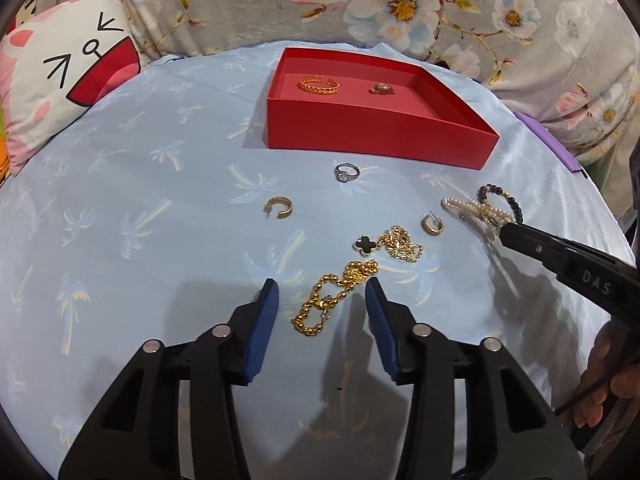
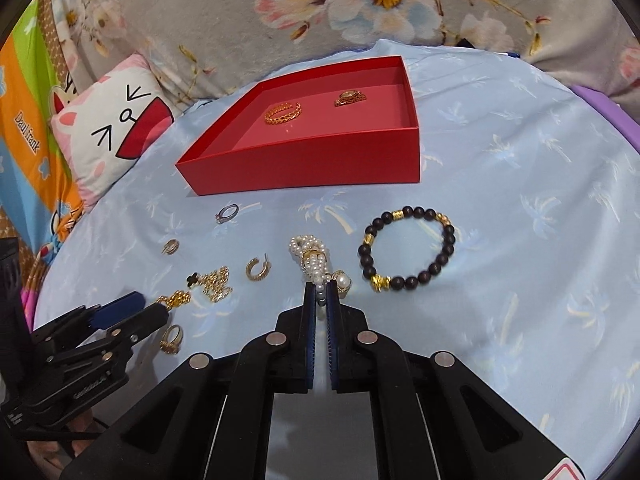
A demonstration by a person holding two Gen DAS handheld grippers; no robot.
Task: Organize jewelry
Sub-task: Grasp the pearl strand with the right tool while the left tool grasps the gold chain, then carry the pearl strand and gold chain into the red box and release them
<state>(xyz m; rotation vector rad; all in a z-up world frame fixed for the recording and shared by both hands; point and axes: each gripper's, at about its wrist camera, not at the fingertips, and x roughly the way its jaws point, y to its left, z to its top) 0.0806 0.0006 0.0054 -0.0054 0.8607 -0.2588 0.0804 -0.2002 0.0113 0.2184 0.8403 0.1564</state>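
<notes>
A red box (image 1: 376, 136) stands at the far side of the blue cloth and holds a gold cuff ring (image 1: 319, 84) and a small gold ring (image 1: 381, 88). My left gripper (image 1: 322, 296) is open. A gold bead chain (image 1: 332, 296) lies on the cloth between its blue pads (image 1: 268, 300), and neither pad touches it. In the right wrist view my right gripper (image 2: 321, 294) is shut on the near end of a pearl bracelet (image 2: 310, 256). The rest of the bracelet lies on the cloth toward the red box (image 2: 304, 164).
Loose on the cloth lie a silver ring (image 1: 346, 171), two gold hoop earrings (image 1: 280, 208) (image 1: 432, 226), a black clover necklace (image 1: 365, 245), a black bead bracelet (image 2: 408, 248) and a gold ring (image 2: 172, 339). A cartoon pillow (image 1: 60, 80) and a floral blanket (image 1: 400, 8) border the cloth.
</notes>
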